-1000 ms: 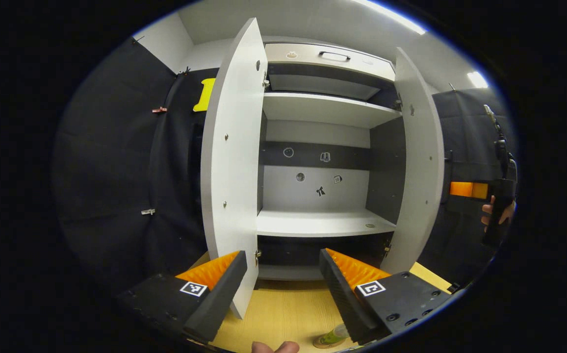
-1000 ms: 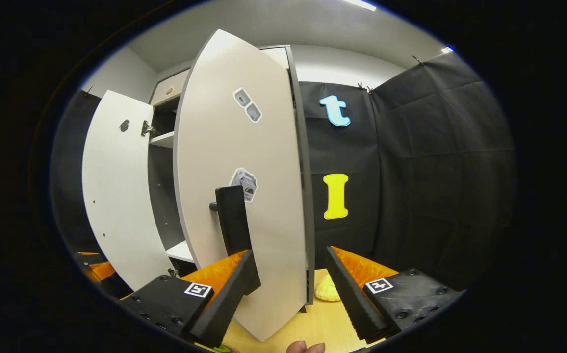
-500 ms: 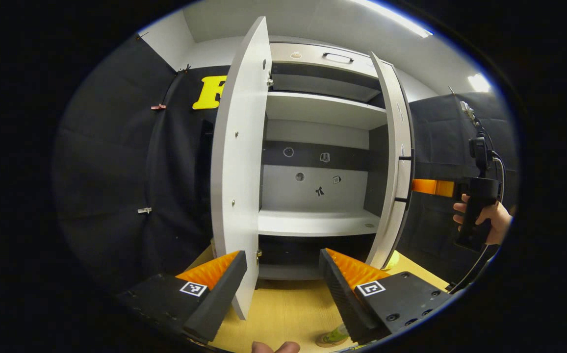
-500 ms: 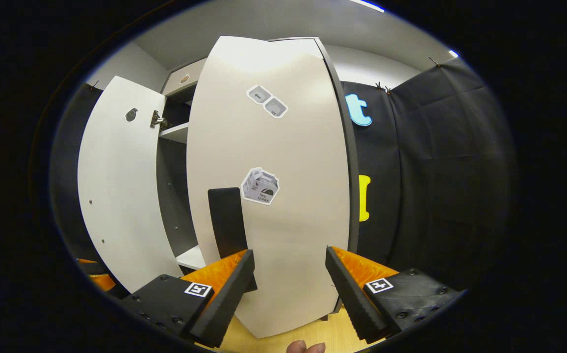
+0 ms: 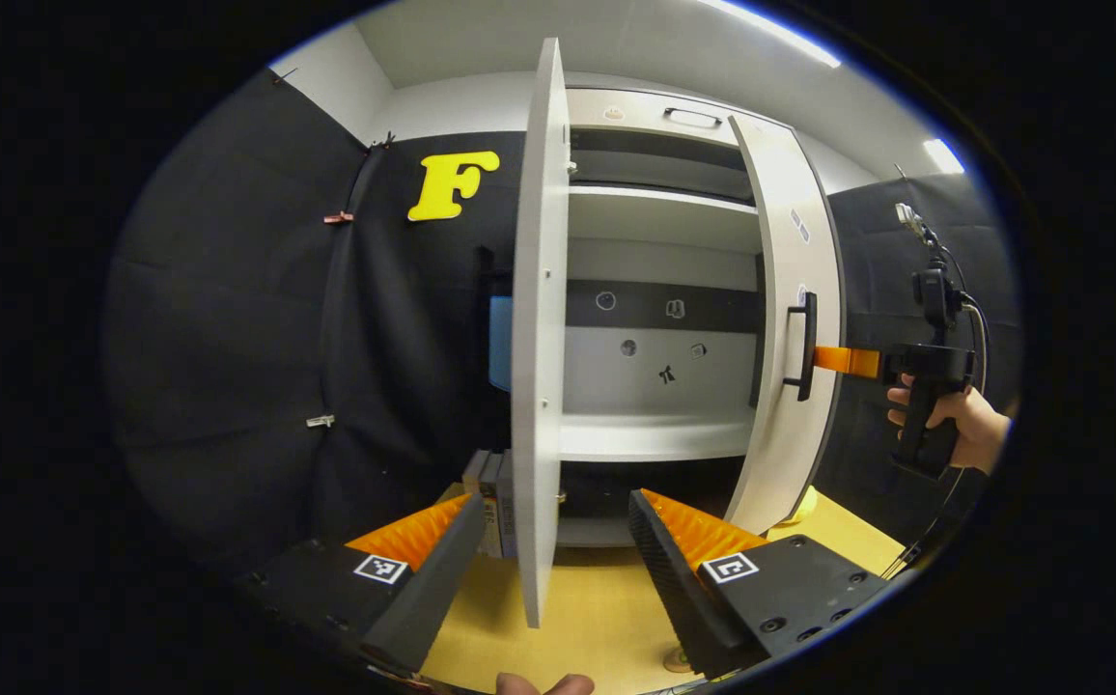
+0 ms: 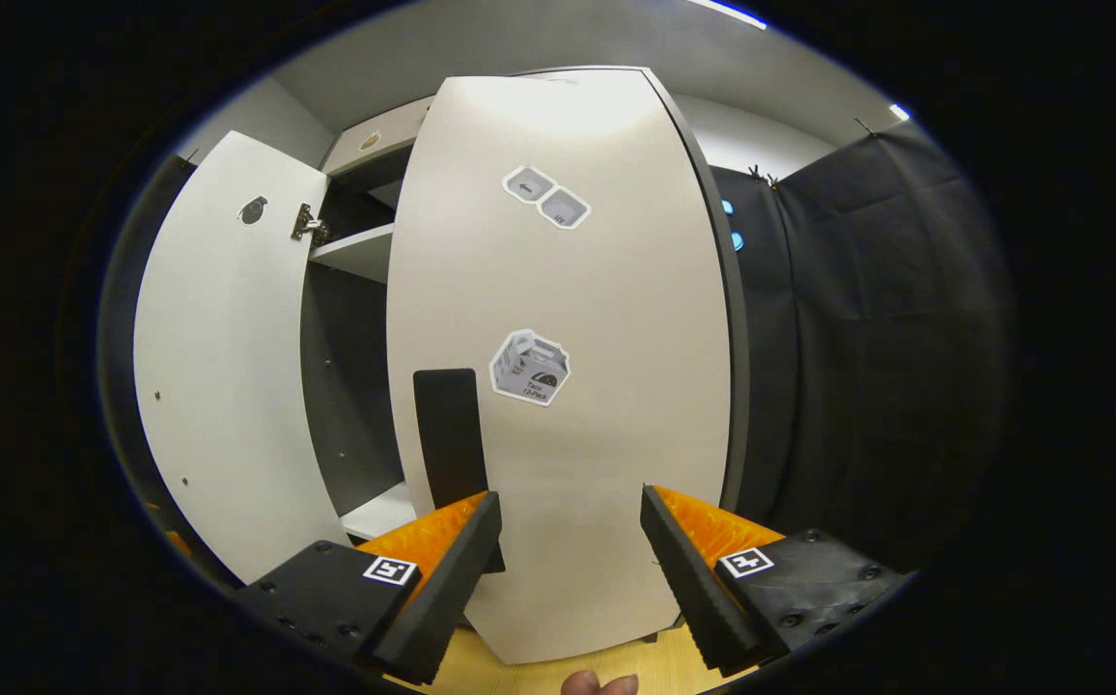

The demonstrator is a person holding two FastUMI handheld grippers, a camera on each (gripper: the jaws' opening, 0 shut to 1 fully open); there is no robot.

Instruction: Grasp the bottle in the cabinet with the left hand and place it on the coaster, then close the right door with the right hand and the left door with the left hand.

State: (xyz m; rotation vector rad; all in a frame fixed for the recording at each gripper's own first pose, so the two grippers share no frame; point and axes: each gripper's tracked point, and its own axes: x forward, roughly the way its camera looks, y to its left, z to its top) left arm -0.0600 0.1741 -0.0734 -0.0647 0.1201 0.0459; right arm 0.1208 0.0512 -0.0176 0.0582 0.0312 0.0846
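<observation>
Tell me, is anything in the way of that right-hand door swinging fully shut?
Nothing visible blocks it. The right door is partly closed, and the shelf behind it looks bare at the front edge. The right gripper, fingers apart, faces the door's outer side beside the handle.

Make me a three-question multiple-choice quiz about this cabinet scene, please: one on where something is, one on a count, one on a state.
1. Where is the right gripper in the left gripper view?
A. against the pale right cabinet door, beside its black bar handle
B. on the top shelf
C. on the tabletop

2. How many stickers show on that door's front in the right gripper view?
A. one
B. three
C. six

3. What state is the pale left cabinet door in?
A. fully closed
B. open, edge-on to the camera
C. taken off

Answers: 1 A, its fingers meet the door there; 2 B, a pair above, one below; 3 B, the shelves show beside it.
</observation>
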